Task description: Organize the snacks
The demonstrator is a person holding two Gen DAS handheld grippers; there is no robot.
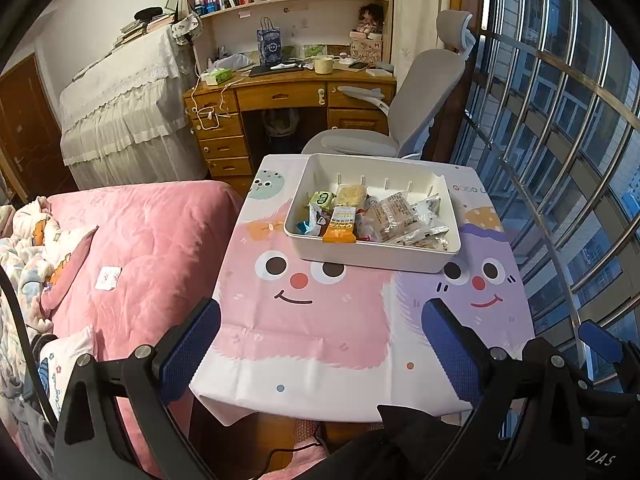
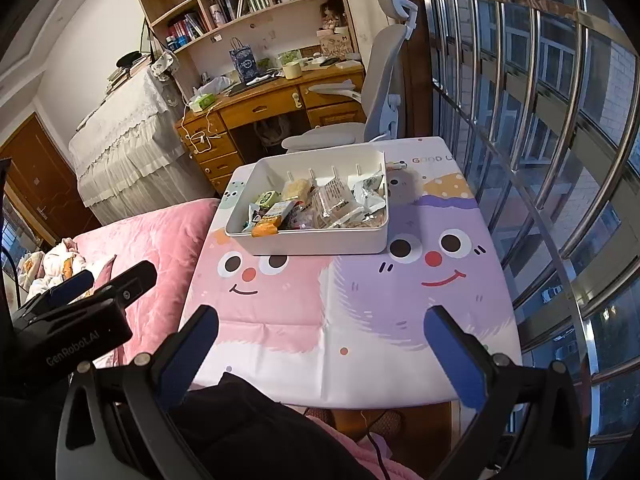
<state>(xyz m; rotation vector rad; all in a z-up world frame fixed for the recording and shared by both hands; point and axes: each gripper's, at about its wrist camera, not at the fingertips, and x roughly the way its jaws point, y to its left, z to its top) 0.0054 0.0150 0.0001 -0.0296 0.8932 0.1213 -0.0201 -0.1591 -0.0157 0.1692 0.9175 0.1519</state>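
Observation:
A white box stands at the far side of the small table with the cartoon-face cloth. Several wrapped snacks lie inside it, among them an orange bar and clear-wrapped cakes. The box also shows in the right wrist view, with the orange bar at its front left. My left gripper is open and empty above the table's near edge. My right gripper is open and empty, also near the front edge. Both are well short of the box.
A pink bed lies left of the table. A grey office chair and a wooden desk stand behind it. A barred window runs along the right. The left gripper's body shows at the left of the right wrist view.

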